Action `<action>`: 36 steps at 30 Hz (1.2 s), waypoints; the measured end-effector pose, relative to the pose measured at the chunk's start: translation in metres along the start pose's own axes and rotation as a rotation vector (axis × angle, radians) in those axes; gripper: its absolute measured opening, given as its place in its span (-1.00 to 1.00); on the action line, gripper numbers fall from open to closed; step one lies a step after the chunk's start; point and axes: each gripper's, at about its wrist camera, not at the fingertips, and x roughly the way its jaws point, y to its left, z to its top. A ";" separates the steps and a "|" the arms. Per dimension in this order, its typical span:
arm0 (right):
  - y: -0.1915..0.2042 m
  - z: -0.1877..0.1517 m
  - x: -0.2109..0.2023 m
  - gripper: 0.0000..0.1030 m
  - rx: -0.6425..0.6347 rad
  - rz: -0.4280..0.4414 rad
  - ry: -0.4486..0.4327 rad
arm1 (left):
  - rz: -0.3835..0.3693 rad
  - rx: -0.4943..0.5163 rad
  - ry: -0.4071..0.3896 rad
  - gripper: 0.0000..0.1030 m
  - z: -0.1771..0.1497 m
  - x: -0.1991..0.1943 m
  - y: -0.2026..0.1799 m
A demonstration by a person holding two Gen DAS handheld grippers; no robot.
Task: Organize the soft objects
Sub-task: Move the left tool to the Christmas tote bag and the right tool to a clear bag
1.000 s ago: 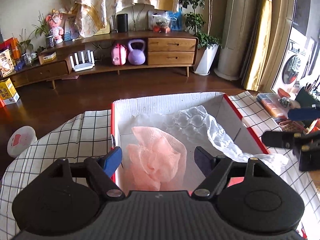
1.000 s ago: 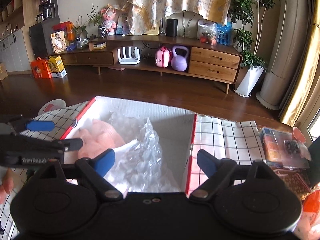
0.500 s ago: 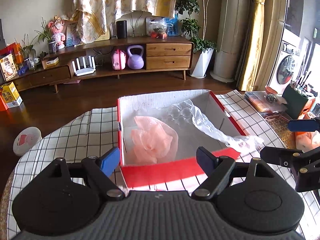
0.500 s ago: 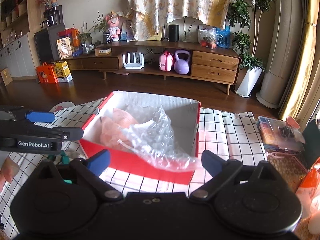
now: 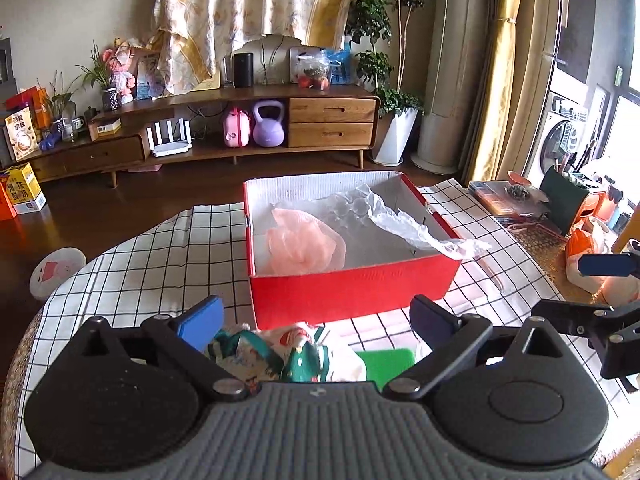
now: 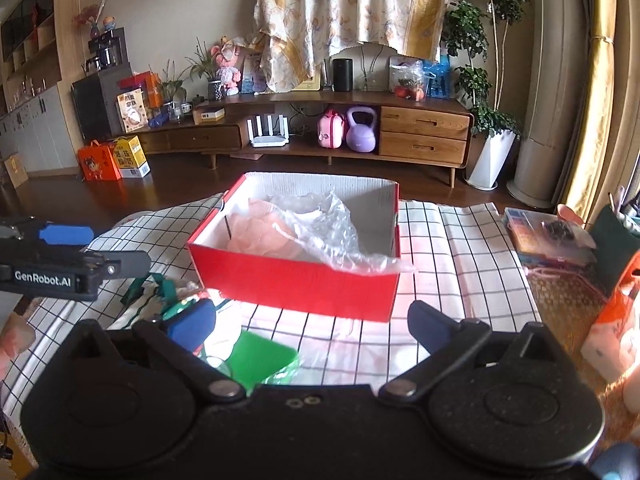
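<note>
- Left wrist view: a red box [image 5: 352,292] with white inner walls sits on a checked tablecloth [image 5: 152,264], open at the top.
- Inside the box, a pink mesh pouf [image 5: 304,246] lies at its left side; bubble wrap [image 5: 400,220] lies on the right, one end draped over the box's near right corner.
- In front of the box, a patterned green-and-white cloth [image 5: 288,354] lies bunched on the tablecloth, with a green sponge [image 5: 386,362] just to its right.
- Left gripper [image 5: 316,320] hangs over the cloth and sponge with its jaws spread wide and nothing between them.
- Right wrist view: the right gripper [image 6: 308,322] is also wide open and empty, above the sponge [image 6: 264,358] and near the box [image 6: 296,284]; the cloth [image 6: 160,300] lies to its left.
- Bubble wrap [image 6: 328,228] spills over the near wall in this view, and the pouf [image 6: 260,232] lies beneath it.
- Farther out, a wooden sideboard [image 6: 360,120] stands along the far wall, with a purple kettlebell [image 6: 361,134] on its shelf and a patterned curtain [image 6: 352,4] above.
</note>
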 end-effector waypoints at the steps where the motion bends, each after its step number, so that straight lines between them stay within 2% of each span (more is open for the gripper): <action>1: 0.002 -0.004 -0.004 1.00 -0.002 0.000 -0.003 | -0.001 -0.001 -0.002 0.95 -0.002 -0.004 0.001; 10: 0.013 -0.046 -0.030 1.00 0.005 0.018 -0.005 | -0.065 -0.040 -0.036 1.00 -0.033 -0.032 0.011; 15: 0.026 -0.073 -0.036 1.00 -0.041 0.015 -0.006 | -0.053 -0.056 -0.042 1.00 -0.055 -0.041 0.020; 19: 0.038 -0.095 -0.036 1.00 -0.078 0.034 0.015 | -0.051 -0.093 -0.008 1.00 -0.075 -0.045 0.032; 26: 0.049 -0.124 -0.024 0.98 -0.076 0.046 0.063 | -0.025 -0.127 0.014 1.00 -0.110 -0.042 0.045; 31: 0.054 -0.138 -0.006 0.94 -0.094 0.037 0.103 | 0.014 -0.097 0.022 1.00 -0.122 -0.031 0.045; 36: 0.055 -0.145 0.017 0.89 -0.130 0.033 0.141 | 0.044 0.004 0.022 1.00 -0.125 -0.009 0.036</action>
